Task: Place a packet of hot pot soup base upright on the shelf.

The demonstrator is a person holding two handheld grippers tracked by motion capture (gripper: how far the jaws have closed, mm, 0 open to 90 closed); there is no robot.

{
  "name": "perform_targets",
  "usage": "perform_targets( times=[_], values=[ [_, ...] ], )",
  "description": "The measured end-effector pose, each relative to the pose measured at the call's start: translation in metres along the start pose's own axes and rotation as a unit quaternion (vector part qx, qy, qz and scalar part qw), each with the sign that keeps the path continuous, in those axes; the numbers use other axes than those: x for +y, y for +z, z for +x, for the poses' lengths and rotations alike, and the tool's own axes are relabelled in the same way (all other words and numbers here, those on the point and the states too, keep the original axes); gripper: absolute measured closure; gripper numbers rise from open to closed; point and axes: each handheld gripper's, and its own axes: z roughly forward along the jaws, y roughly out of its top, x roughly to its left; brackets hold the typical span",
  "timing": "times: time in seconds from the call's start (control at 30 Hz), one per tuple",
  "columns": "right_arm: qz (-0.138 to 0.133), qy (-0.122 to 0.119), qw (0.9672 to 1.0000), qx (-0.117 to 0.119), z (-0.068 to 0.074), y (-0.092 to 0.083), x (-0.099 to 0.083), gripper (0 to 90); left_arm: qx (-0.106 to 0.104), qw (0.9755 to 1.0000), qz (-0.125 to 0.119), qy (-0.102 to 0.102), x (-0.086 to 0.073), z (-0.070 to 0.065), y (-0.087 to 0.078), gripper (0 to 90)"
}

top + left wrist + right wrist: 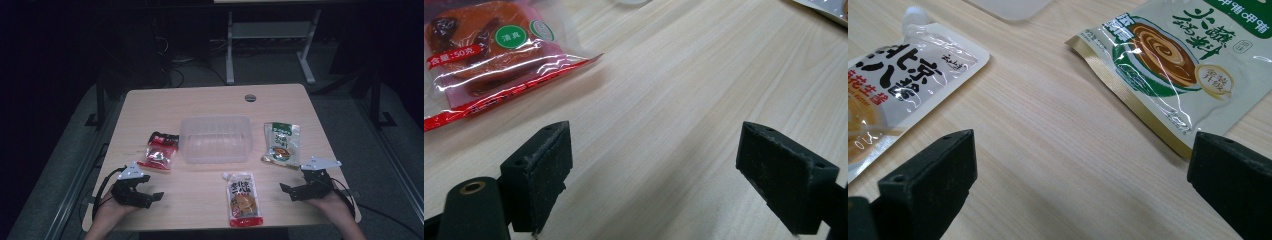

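Dim lab or office, wooden desk (280, 100), grey carpet, metal desk frame (270, 35) behind

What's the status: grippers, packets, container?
Left gripper and right gripper open, empty. Red packet, green-white packet, spouted pouch outside clear plastic container. Nothing blocking.

The high view looks forward and down from above the near edge, taking in the whole wooden surface (210, 102). The left gripper view sits low and close, facing the red snack packet (484, 55) at the near left. The right gripper view, equally low, faces between the spouted pouch (903, 95) and the green-printed sachet (1173, 65), both also seen from above.
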Motion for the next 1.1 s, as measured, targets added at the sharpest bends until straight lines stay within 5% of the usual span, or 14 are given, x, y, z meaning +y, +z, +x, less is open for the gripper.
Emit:
perform_targets(
  times=[0.47, 0.83, 0.97, 1.1],
  values=[
    [-0.007, 0.005, 0.9999, 0.007, 0.0, 0.001, 0.002, 0.0, 0.01, 0.9998, -0.014, -0.007, 0.004, -0.002, -0.006, 25.5],
    [-0.013, 0.006, 0.9999, 0.01, 0.003, 0.003, 0.007, 0.0, 0.019, 0.9986, -0.035, -0.034, 0.019, 0.007, -0.017, 76.0],
    [-0.013, 0.008, 0.9998, 0.012, 0.003, 0.004, 0.008, 0.0, 0.01, 0.9983, -0.03, -0.05, 0.023, 0.011, -0.016, 88.4],
    [-0.012, 0.004, 0.9999, 0.011, 0.002, 0.004, 0.008, 0.0, 0.015, 0.9981, -0.028, -0.053, 0.029, 0.014, -0.014, 89.7]
  ],
)
